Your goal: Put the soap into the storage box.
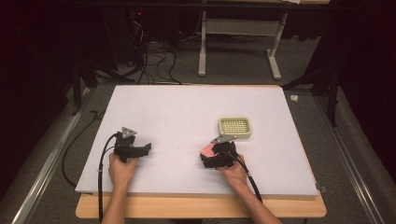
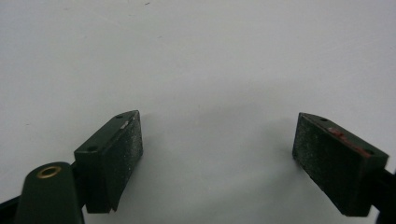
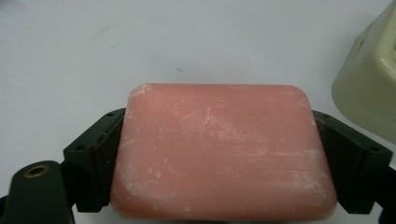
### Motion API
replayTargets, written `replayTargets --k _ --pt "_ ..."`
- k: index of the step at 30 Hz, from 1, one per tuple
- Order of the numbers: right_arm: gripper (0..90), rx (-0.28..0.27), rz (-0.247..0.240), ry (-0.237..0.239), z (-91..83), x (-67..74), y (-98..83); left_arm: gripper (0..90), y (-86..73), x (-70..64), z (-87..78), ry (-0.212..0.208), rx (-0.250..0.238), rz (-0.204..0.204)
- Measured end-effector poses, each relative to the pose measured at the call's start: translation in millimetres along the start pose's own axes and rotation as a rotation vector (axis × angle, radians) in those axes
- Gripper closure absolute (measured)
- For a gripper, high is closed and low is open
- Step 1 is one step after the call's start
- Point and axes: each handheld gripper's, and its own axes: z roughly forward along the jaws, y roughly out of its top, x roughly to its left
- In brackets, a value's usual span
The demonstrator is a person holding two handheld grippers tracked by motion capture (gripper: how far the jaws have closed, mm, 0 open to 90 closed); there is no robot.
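The right tool pinches a pink soap bar between its jaws, one pad on each short side, low over the white surface. The left tool is spread wide with nothing between its jaws. Just beyond the soap sits a cream slotted soap dish.

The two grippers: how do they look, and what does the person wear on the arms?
Both the left gripper and the right gripper are black, each with a grey three-cornered plate on top and a black cable trailing back. Their jaws are flat black blocks with rough pads, small screw holes and a brass ring at the base. The forearms are bare, no sleeves.
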Motion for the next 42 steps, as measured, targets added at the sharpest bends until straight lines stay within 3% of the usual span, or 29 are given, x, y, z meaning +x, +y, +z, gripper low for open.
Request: replayTargets --k 12,42 --pt "13.4 -0.026 0.029 0.021 -14.4 -8.4 2.6 16.9 0.0 -0.4 0.2 0.004 0.001 0.004" --pt "13.4 -0.067 0.059 -0.009 -43.8 -30.4 -5.4 17.5 0.0 -0.6 0.2 0.008 0.000 0.002"
